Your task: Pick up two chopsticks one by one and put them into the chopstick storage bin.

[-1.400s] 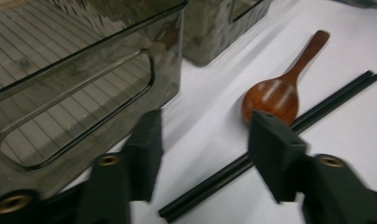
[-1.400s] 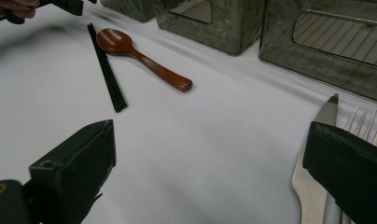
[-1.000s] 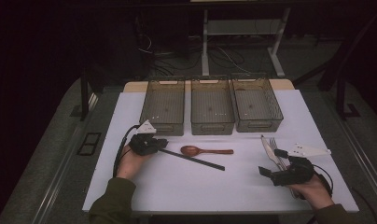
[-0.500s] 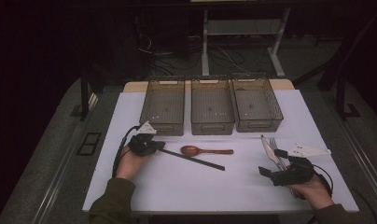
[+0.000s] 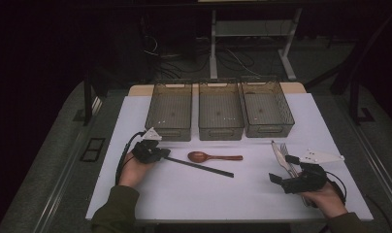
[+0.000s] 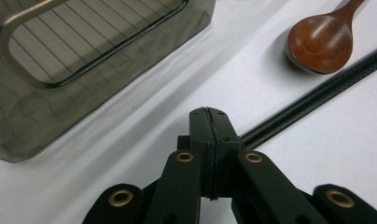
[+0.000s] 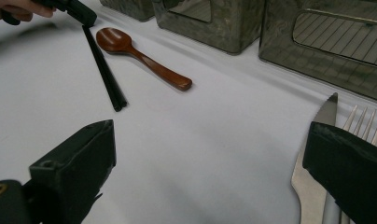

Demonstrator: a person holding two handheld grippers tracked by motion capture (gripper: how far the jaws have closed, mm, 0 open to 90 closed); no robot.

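A pair of black chopsticks [image 5: 204,167] lies slanted on the white table beside a brown wooden spoon [image 5: 213,157]. My left gripper [image 5: 165,154] is shut on the chopsticks' left end. In the left gripper view the jaws meet [image 6: 210,116], the chopsticks [image 6: 317,95] run out to the right, and the spoon [image 6: 319,44] lies beyond. My right gripper [image 5: 281,168] stands open at the right, just over a steel knife [image 5: 277,153] and fork [image 5: 285,149]. In the right gripper view the wide-apart jaws [image 7: 210,154] have nothing between them; the knife [image 7: 312,158] and fork [image 7: 364,126] lie by the right jaw.
Three smoky plastic trays stand in a row at the back: left [image 5: 169,112], middle [image 5: 220,111], right [image 5: 268,109]. The white sheet [image 5: 194,194] covers the table; its front edge is near the person's forearms.
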